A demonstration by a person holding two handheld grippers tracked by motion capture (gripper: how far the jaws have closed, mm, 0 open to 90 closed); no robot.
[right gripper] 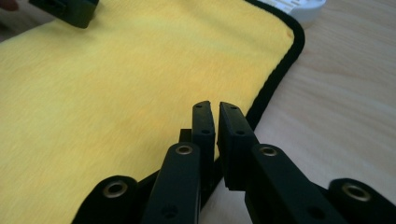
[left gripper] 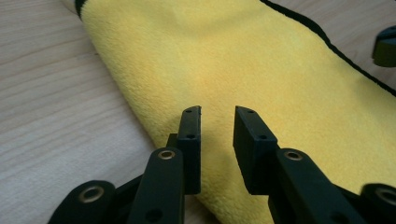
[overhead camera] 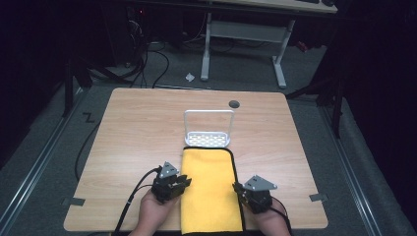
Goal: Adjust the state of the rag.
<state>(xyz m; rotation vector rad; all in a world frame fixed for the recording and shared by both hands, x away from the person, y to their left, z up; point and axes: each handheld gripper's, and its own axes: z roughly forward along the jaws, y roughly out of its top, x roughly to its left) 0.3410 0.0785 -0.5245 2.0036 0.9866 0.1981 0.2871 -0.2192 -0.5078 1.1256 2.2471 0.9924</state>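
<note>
A yellow towel (overhead camera: 211,189) with black trim lies folded in a long strip on the wooden table (overhead camera: 142,128), reaching from a white wire rack (overhead camera: 208,129) to the near edge. My left gripper (overhead camera: 185,181) is at the towel's left folded edge (left gripper: 140,116). In the left gripper view its jaws (left gripper: 218,109) stand open just above the cloth, with nothing between them. My right gripper (overhead camera: 238,188) is at the towel's right trimmed edge (right gripper: 275,79). In the right gripper view its jaws (right gripper: 215,105) are shut to a thin slit, and I see nothing held.
The rack's white base (right gripper: 303,9) touches the towel's far end. A dark round hole (overhead camera: 234,103) sits in the table behind it. Bare wood lies left and right of the towel. Beyond the table stand a white desk frame (overhead camera: 243,44) and cables on the floor.
</note>
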